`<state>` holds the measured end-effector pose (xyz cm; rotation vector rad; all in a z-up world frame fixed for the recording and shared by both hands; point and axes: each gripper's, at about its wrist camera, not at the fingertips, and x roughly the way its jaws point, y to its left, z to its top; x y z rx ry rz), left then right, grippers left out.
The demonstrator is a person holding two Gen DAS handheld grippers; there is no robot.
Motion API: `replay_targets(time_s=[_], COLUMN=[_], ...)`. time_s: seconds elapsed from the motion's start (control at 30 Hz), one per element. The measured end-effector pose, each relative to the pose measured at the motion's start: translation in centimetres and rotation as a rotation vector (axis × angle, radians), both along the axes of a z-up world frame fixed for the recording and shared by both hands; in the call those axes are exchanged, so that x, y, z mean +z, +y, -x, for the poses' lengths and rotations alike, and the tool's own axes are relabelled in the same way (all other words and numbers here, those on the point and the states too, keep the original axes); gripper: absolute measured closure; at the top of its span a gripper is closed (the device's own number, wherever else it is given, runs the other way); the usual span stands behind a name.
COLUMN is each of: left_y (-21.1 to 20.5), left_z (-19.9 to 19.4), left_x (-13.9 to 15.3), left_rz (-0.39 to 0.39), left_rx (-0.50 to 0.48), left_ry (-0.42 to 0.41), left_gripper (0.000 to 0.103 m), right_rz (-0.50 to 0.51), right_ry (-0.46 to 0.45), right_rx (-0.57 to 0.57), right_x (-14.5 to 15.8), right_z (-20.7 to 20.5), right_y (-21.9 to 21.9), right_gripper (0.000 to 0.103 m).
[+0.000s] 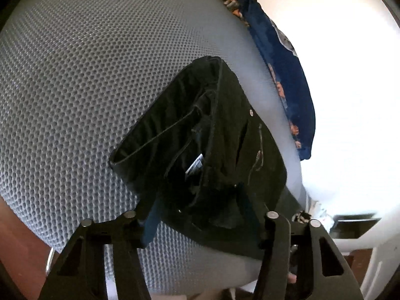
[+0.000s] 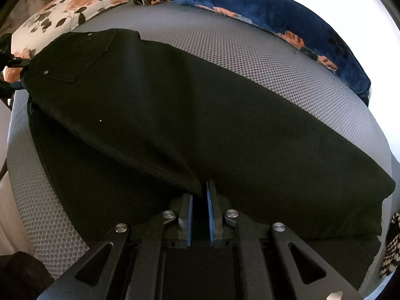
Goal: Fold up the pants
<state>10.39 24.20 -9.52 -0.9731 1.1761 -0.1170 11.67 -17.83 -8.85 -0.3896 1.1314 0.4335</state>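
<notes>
Grey honeycomb-mesh mattress cover (image 2: 250,57) spreads under everything I see, and along its far edge lies a rumpled dark-blue velvety blanket with orange flowers (image 2: 287,12), which in my left view runs down the right side of the bed. A white pillow printed with orange and black flowers (image 2: 62,7) sits at the far left corner in my right view, just behind the waistband end of the garment. Nothing lies on top of the black cotton pants (image 2: 200,115); they stretch across the mesh from that far left corner toward the near right, with a back pocket and two small rivets facing up, and one leg draped over the other. In my left view the waist opening gapes toward me, a white label showing inside, and the cloth sits right between my two fingers. My left gripper (image 1: 202,220) has its jaws spread wide, one blue-padded finger (image 1: 150,227) at the left edge of the waistband and the other finger at the right edge; both touch or overlap the fabric, but I cannot tell whether they grip it. My right gripper (image 2: 199,212) has its blue pads (image 2: 190,215) drawn close, pinching a fold of the upper leg's cloth that comes to a point between them.
</notes>
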Motion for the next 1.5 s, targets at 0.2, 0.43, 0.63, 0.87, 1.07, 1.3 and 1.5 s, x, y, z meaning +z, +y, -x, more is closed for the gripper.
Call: replay_targets(time_s=[0.2, 0.43, 0.63, 0.87, 1.07, 1.3, 1.5], left_y=[-1.5, -3.0, -2.8, -0.9, -0.7, -0.8, -0.6], left_z=[-1.4, -4.5, -5.9, -3.4, -3.2, -4.3, -3.8], left_x=[1.5, 6.4, 7.6, 2.4, 1.3, 4.5, 1.2], left_rz=[-0.050, -0.192, -0.327, -0.377, -0.386, -0.447, -0.473], left_rx=[-0.038, -0.190, -0.311, -0.387, -0.386, -0.383, -0.405], left_ry=[-0.017, -0.150, -0.228, -0.132, -0.140, -0.233, -0.153], left_gripper=[0.086, 0.088, 0.088, 0.088, 0.088, 0.088, 0.087], right_rz=[0.003, -0.003, -0.044, -0.039, -0.044, -0.053, -0.086], right_ry=[-0.006, -0.045, -0.030, 0.040, 0.051, 0.065, 0.081], right_rx=[-0.029, -0.067, -0.059, -0.052, -0.056, -0.052, -0.076], right_x=[0.2, 2.2, 3.6, 1.1, 1.5, 1.0, 0.7], right_z=[0.0, 1.2, 3.7, 6.1, 6.2, 6.7, 6.5], right_y=[0.1, 0.1, 0.8, 1.9, 2.0, 2.7, 2.3], right_gripper=[0.093, 0.095, 0.095, 0.094, 0.094, 0.094, 0.093])
